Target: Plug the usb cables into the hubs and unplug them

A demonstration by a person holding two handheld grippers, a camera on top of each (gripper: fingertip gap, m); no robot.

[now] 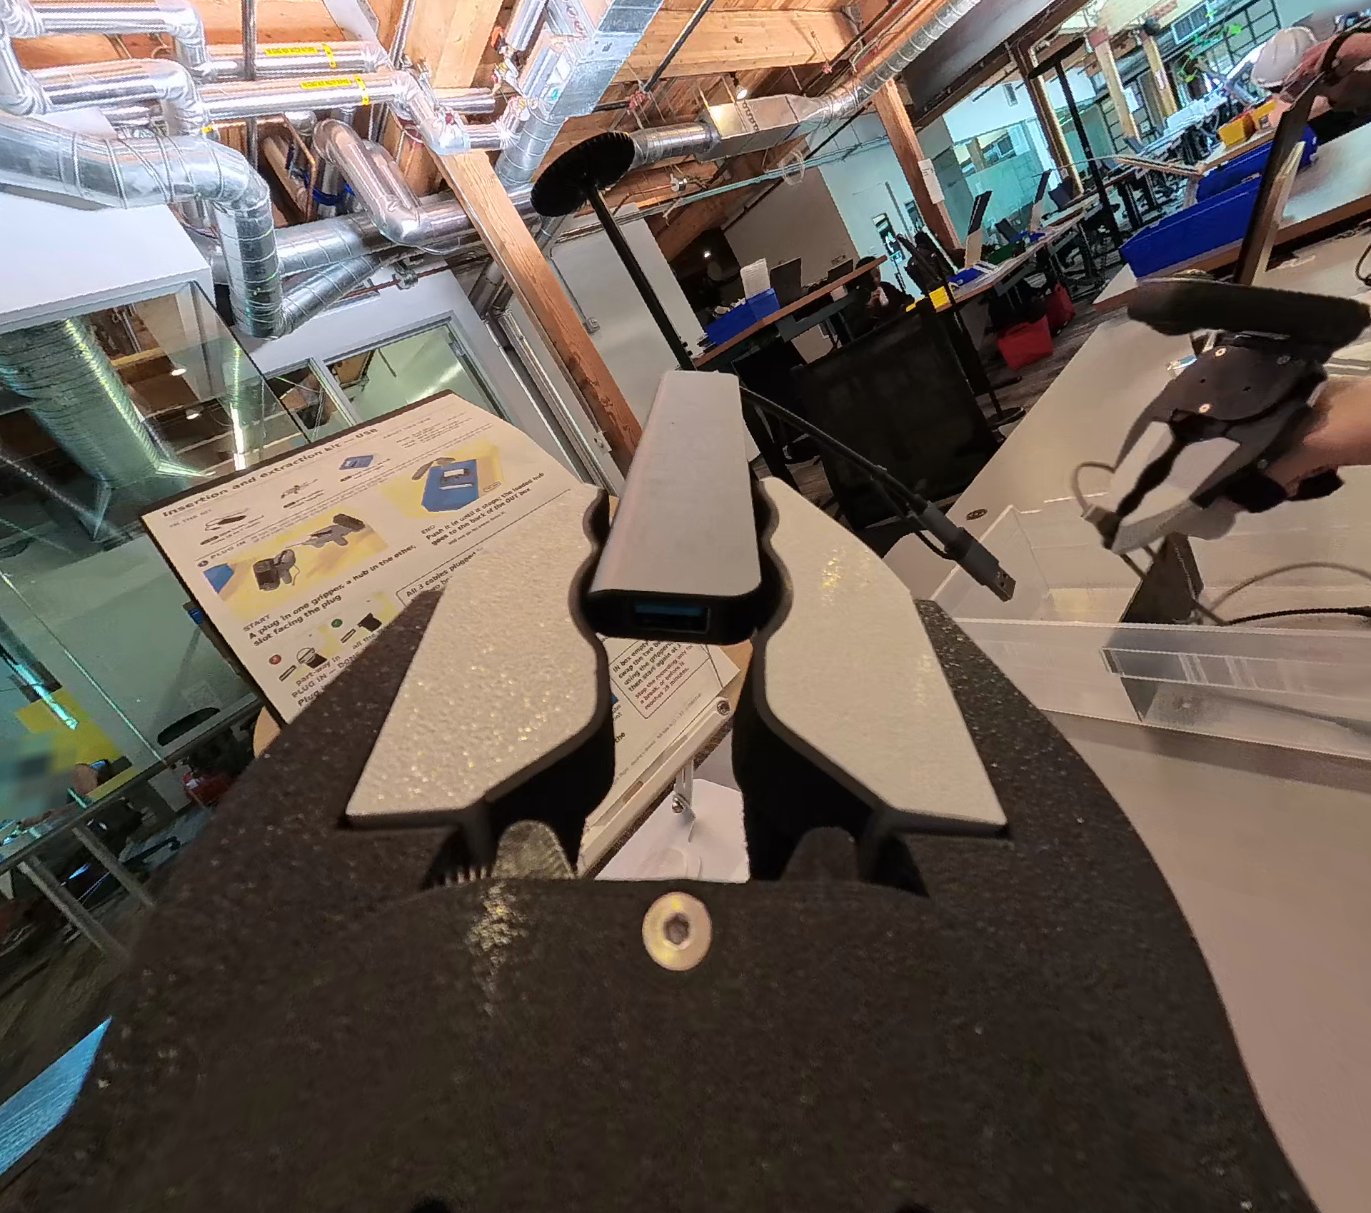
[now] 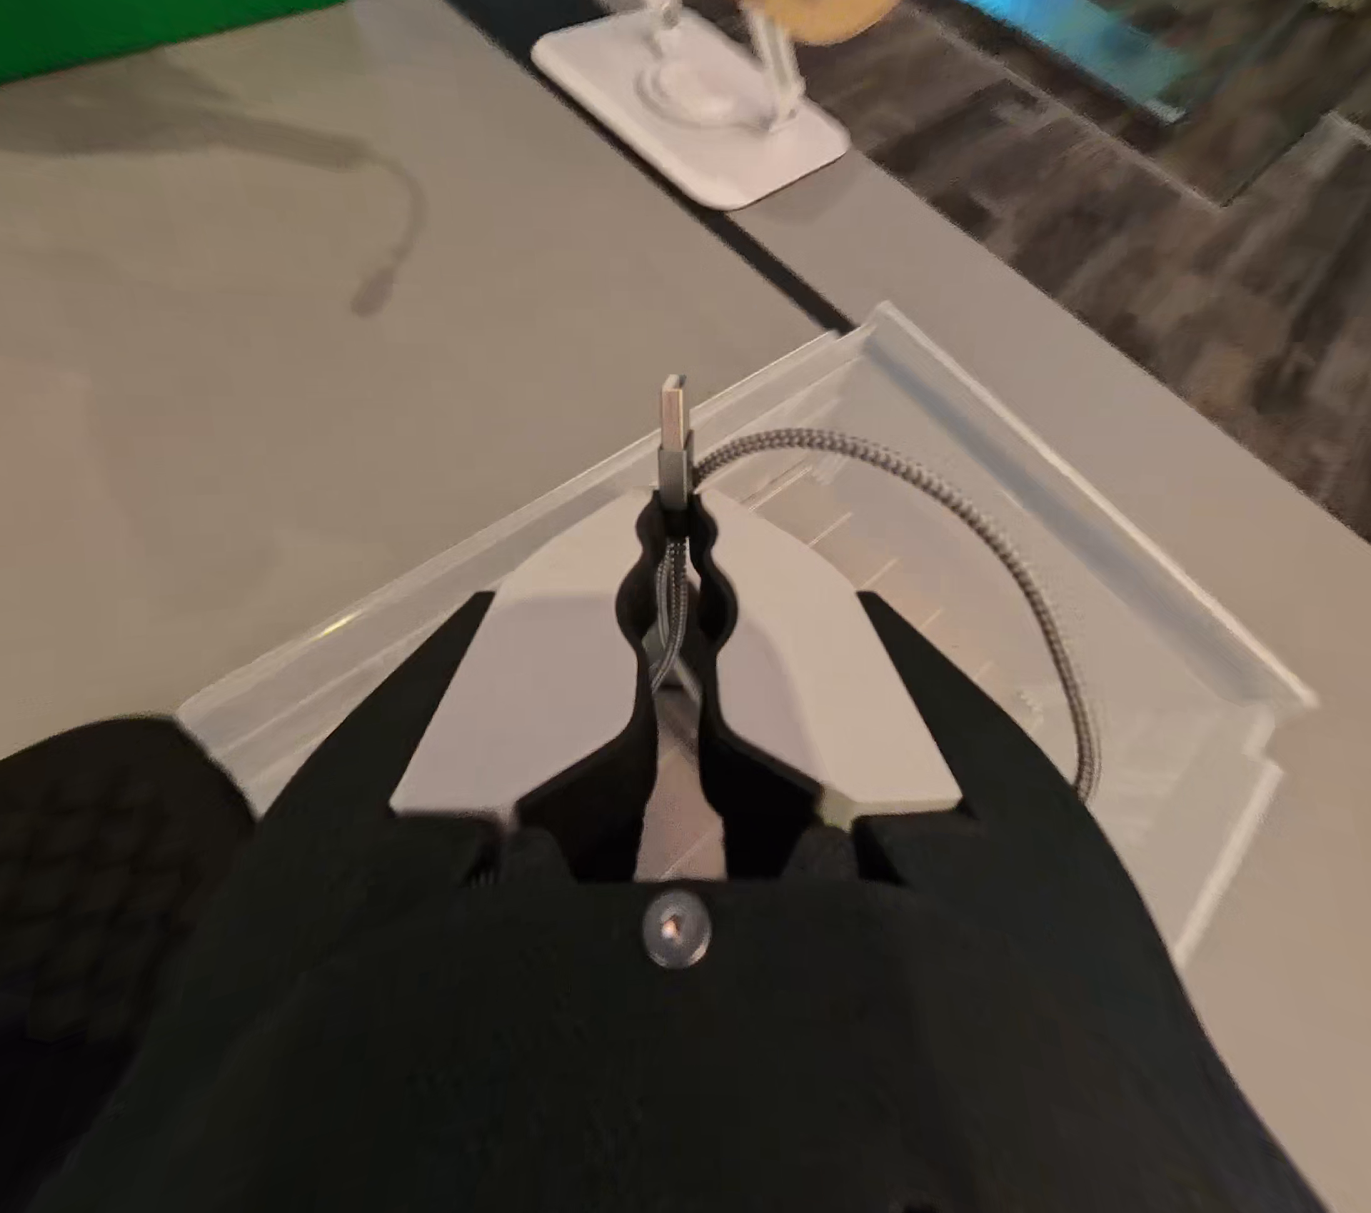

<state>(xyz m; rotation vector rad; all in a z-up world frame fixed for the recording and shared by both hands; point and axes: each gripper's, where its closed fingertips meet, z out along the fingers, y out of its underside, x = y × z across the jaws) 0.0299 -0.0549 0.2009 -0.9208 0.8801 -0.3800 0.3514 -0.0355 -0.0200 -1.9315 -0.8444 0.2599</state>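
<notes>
Printed instruction board (image 1: 356, 554), perhaps laminated

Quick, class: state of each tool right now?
Left tool: closed on the grey USB hub.
Right tool: closed on the USB plug of the braided cable.

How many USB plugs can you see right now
2. One plug is pinched in the right tongs, pointing forward above the clear tray. The other plug dangles from the hub in the left tongs.
</notes>
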